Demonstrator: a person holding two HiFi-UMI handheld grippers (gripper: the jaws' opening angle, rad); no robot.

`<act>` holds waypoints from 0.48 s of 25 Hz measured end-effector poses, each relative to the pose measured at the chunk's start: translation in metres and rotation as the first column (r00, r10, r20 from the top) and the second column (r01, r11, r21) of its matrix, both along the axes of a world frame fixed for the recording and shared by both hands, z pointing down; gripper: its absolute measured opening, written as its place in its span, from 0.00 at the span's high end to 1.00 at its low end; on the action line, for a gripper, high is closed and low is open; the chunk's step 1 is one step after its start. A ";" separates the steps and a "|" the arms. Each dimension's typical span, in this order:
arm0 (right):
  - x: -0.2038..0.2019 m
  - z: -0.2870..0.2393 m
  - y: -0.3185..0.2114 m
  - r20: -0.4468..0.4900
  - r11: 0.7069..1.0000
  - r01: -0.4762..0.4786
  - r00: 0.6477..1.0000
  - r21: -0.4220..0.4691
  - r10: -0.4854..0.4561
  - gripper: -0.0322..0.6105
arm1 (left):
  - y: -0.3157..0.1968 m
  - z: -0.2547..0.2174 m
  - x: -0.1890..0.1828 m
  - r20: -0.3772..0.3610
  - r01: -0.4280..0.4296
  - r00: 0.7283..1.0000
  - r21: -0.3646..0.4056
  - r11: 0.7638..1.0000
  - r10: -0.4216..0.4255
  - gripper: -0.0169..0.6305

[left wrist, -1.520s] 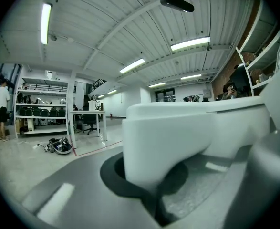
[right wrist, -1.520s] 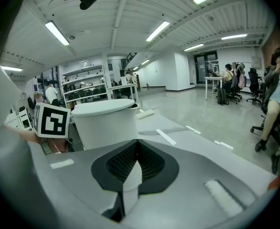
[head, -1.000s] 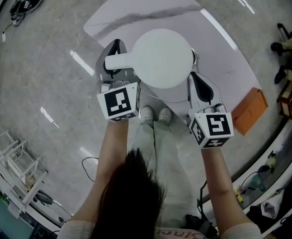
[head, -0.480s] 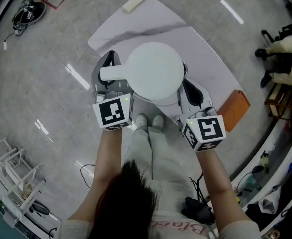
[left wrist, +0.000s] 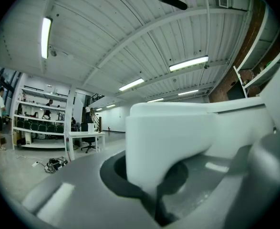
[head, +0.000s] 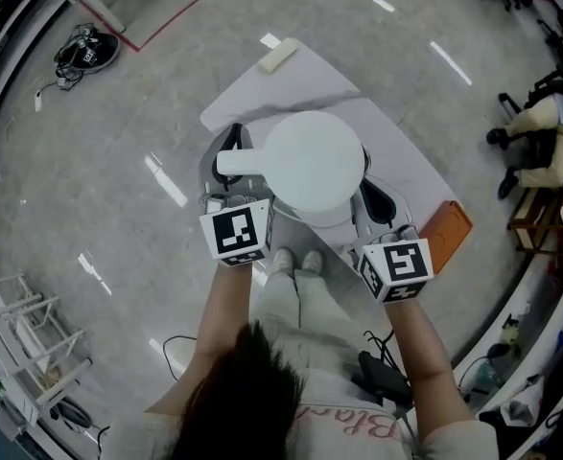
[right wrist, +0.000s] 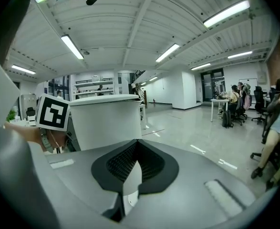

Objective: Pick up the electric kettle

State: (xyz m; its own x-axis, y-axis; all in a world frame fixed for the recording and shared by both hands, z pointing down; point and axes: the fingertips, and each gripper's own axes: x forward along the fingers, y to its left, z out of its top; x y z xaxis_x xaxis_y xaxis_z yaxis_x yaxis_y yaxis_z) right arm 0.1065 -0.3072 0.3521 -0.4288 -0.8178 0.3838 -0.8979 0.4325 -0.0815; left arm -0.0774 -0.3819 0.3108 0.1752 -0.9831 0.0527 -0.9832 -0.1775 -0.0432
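1. Head view: a person stands at the near edge of a pale counter (head: 396, 132) with a white electric kettle (head: 315, 161) between two tongs. From above it cannot be told whether the kettle's underside touches the counter.
2. The left tongs (head: 231, 156) pinch the kettle's handle (head: 245, 163), which juts toward the person's left. In the left gripper view, the white handle fills the gap between the jaws.
3. The right tongs (head: 372, 192) sit against the kettle's right side. The right gripper view shows the jaws pressed nearly together on a thin white sliver (right wrist: 129, 182) of unclear origin, with the kettle's body beyond them beside a marker cube (right wrist: 52, 112).
4. An orange box (head: 447, 235) lies on the floor by the counter's right corner. The person's shoes (head: 295, 260) show just below the kettle.
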 end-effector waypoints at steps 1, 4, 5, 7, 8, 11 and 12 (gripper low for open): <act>0.001 -0.009 0.001 -0.001 1.000 -0.002 1.000 0.008 0.002 0.92 | 0.001 -0.009 0.001 -0.001 -0.003 1.000 0.008 1.000 0.003 0.97; 0.002 -0.038 0.006 -0.001 1.000 0.000 1.000 0.028 0.000 0.92 | 0.004 -0.037 0.003 -0.008 -0.013 1.000 0.009 1.000 0.013 0.97; 0.002 -0.048 0.008 -0.006 0.999 0.007 1.000 0.033 -0.007 0.92 | 0.005 -0.047 0.003 -0.010 -0.013 1.000 0.010 1.000 0.013 0.97; 0.000 -0.066 0.013 -0.027 0.998 0.034 0.999 0.043 -0.033 0.92 | 0.007 -0.067 0.003 -0.018 -0.010 1.000 0.019 1.000 0.011 0.97; -0.001 -0.075 0.016 -0.039 0.997 0.052 0.998 0.051 -0.050 0.92 | 0.008 -0.076 0.002 -0.025 -0.007 1.000 0.023 1.000 0.008 0.97; -0.005 -0.099 0.026 -0.060 0.993 0.084 0.995 0.079 -0.080 0.92 | 0.016 -0.105 0.000 -0.037 -0.002 0.999 0.063 0.998 0.004 0.97; -0.004 -0.107 0.029 -0.060 0.993 0.086 0.995 0.086 -0.081 0.92 | 0.019 -0.114 0.000 -0.036 -0.004 0.999 0.076 0.997 0.007 0.97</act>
